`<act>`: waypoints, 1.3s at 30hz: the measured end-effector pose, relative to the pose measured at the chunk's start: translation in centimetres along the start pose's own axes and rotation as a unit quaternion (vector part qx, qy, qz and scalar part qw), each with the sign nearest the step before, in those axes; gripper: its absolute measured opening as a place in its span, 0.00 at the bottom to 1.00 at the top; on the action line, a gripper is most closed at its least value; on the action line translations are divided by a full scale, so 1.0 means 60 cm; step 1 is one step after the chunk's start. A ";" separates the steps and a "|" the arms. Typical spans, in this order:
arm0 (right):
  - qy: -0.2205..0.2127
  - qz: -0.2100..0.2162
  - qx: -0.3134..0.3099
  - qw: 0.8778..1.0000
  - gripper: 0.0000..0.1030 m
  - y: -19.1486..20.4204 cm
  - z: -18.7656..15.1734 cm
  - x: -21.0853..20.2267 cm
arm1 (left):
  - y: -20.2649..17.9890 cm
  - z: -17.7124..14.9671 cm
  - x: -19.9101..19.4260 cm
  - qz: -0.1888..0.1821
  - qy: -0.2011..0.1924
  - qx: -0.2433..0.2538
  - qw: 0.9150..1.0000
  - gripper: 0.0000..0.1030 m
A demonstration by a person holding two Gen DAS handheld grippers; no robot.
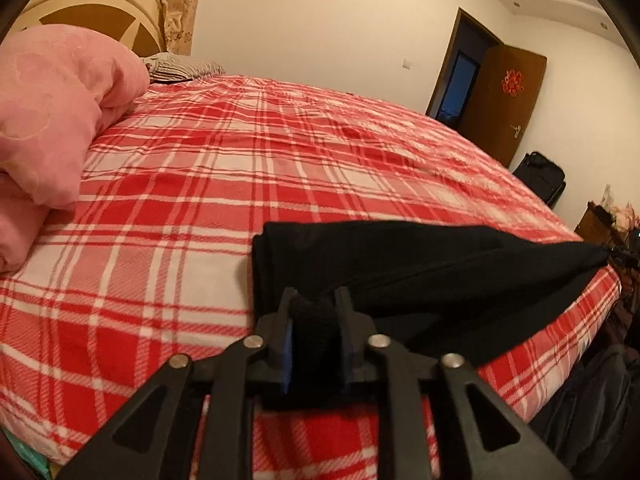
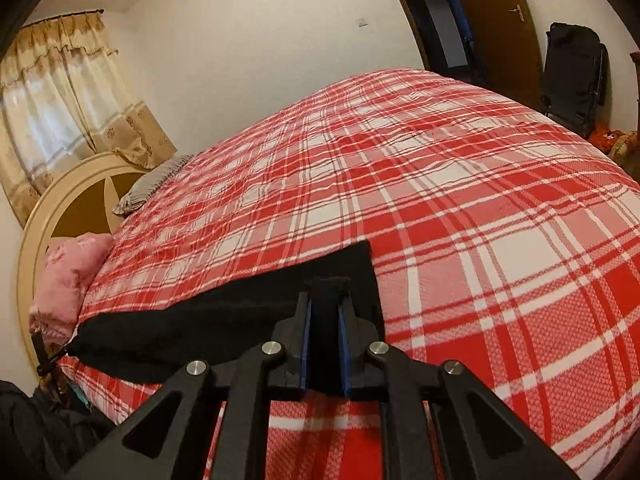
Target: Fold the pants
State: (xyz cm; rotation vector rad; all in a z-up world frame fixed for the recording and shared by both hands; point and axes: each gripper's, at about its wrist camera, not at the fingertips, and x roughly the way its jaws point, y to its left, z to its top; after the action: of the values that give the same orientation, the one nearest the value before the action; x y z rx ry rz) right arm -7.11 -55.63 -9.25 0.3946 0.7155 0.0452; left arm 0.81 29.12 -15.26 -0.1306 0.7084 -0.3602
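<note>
Black pants (image 1: pixel 420 264) lie stretched across the near edge of a bed with a red and white plaid cover (image 1: pixel 240 168). My left gripper (image 1: pixel 314 300) is shut on a bunched end of the pants, which run off to the right. In the right wrist view my right gripper (image 2: pixel 326 294) is shut on the other end of the pants (image 2: pixel 224 320), which run off to the left. The cloth is lifted a little between the two grippers. The far tip of the other gripper (image 2: pixel 44 356) shows at the left end.
A pink quilt (image 1: pixel 52 120) is piled at the head of the bed beside a striped pillow (image 1: pixel 184 66) and a round headboard (image 2: pixel 64 208). An open brown door (image 1: pixel 504 100) and a black folding chair (image 2: pixel 572 72) stand past the far side. Dark clothing (image 2: pixel 44 432) lies beside the bed.
</note>
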 end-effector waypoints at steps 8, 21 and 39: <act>-0.002 -0.023 0.001 1.000 0.39 -0.001 -0.007 -0.020 | 0.025 -0.017 -0.036 0.020 0.021 0.012 1.000 0.62; -0.079 -0.050 0.014 0.995 0.41 0.028 0.027 -0.112 | 0.097 -0.022 -0.075 0.052 -0.011 -0.081 0.995 0.59; 0.171 0.202 -0.288 0.921 0.41 0.631 -0.051 0.261 | 0.012 0.059 0.069 0.038 0.074 -0.049 0.995 0.35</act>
State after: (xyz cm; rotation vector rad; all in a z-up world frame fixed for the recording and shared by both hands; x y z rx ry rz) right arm 6.28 -16.82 -7.29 -0.0449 0.9139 0.7157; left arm 6.24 28.28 -15.27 -0.1716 0.8750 -0.2639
